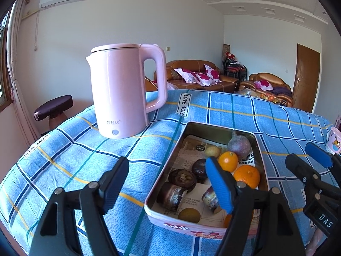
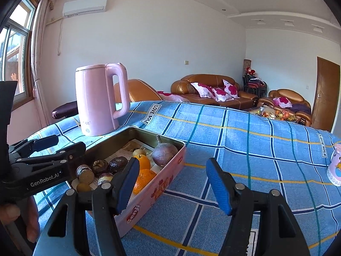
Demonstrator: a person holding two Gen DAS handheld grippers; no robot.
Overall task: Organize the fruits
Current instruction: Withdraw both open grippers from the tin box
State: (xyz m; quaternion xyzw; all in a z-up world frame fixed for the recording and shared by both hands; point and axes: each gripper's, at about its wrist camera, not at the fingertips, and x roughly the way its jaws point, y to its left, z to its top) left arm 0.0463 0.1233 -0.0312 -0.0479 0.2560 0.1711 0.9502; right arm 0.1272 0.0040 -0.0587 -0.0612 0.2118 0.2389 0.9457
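Both claws are hanging open and empty over the table, which is wearing a blue checked cloth (image 1: 64, 149). The left claw (image 1: 166, 183) is hovering just above the near left edge of the tin (image 1: 183, 226), its blue pad in front of the fruit; the right claw (image 2: 172, 185) is gaping over bare cloth just beside the tin's long pink side, touching nothing. The tin is sitting near the middle of the table, paper-lined, with a kettle (image 1: 121, 91) standing behind it toward the far left corner and a small cup (image 2: 335, 166) at the right edge. Inside, the fruit is lying in a loose heap: two oranges (image 1: 247, 176) toward the right wall, a purple round fruit (image 1: 239, 146) in the far right corner, several dark wrinkled ones (image 1: 183, 178) toward the middle and near left, and a yellowish one (image 1: 212, 151) farther back. No fruit is showing on the cloth outside the tin, so the gathering is looking largely done; what seems left, if anything, is sorting by kind inside the tin, though no second container for that is showing
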